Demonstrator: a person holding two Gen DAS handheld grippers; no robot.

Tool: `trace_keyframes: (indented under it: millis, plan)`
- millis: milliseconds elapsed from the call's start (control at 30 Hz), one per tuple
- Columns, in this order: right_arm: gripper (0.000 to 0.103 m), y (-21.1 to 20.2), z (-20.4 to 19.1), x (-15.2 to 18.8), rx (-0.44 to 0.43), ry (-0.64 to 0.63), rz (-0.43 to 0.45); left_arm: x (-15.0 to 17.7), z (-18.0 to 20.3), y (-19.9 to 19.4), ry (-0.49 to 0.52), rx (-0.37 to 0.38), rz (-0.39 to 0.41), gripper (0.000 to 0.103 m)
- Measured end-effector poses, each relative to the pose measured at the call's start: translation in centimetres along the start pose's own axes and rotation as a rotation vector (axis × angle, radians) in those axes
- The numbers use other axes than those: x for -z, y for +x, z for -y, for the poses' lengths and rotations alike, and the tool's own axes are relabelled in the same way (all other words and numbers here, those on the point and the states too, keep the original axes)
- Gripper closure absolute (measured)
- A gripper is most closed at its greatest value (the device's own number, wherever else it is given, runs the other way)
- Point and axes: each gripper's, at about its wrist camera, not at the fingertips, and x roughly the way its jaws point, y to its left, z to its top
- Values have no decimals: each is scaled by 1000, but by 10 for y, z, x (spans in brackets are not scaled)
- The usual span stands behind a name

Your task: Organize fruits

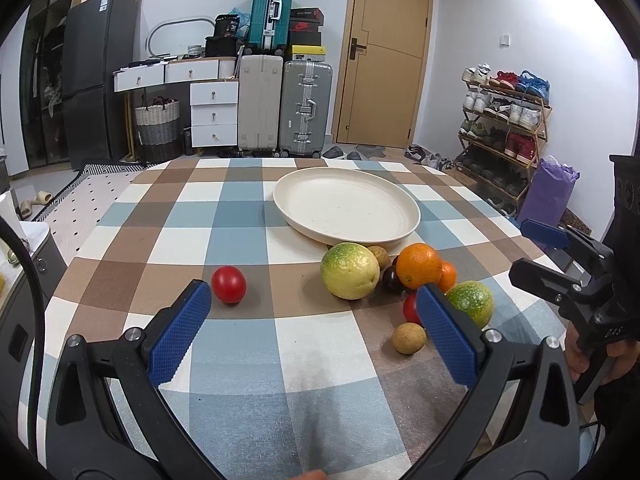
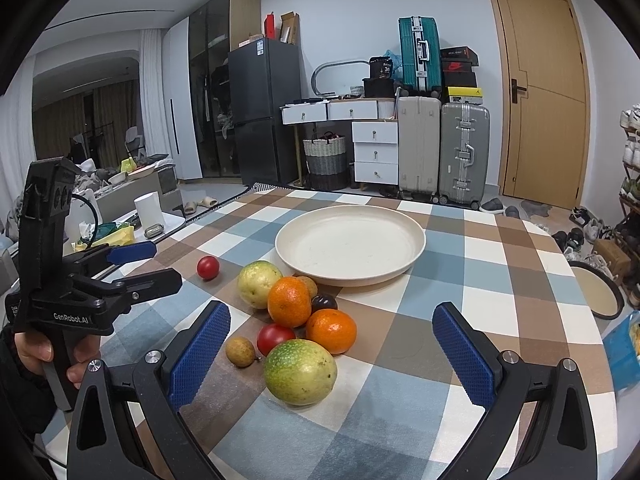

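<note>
An empty cream plate (image 1: 376, 188) (image 2: 304, 220) sits at the table's far middle. In front of it lies a cluster of fruit: two green-yellow round fruits (image 1: 349, 271) (image 2: 300, 372), a large orange (image 1: 418, 265) (image 2: 289, 301), a small orange (image 2: 331, 330), a red tomato (image 2: 275, 338), a dark plum (image 2: 324, 301) and a small brown fruit (image 1: 408, 338) (image 2: 240, 351). Another red tomato (image 1: 228, 284) (image 2: 207, 267) lies apart to the left. My left gripper (image 1: 314, 300) is open and empty, short of the fruit. My right gripper (image 2: 332, 324) is open and empty, with the cluster between its jaws' line of sight.
The table carries a checked cloth (image 1: 240, 208). Suitcases (image 1: 306, 108), white drawers (image 1: 214, 114) and a door (image 1: 386, 52) stand behind it. A shoe rack (image 1: 504, 120) is at the right. A low side table with a white cylinder (image 2: 149, 211) stands at the left.
</note>
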Motion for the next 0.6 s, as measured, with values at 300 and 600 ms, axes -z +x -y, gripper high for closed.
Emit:
trace_keyframes:
  millis: [300,600]
  plan:
    - [0,2,-2,-1,-11,-8,-16,1,2,-2,16,17,9,1]
    - [0,5,-2,-1,3,-3,-23,4,2,3,12,26,-19,1]
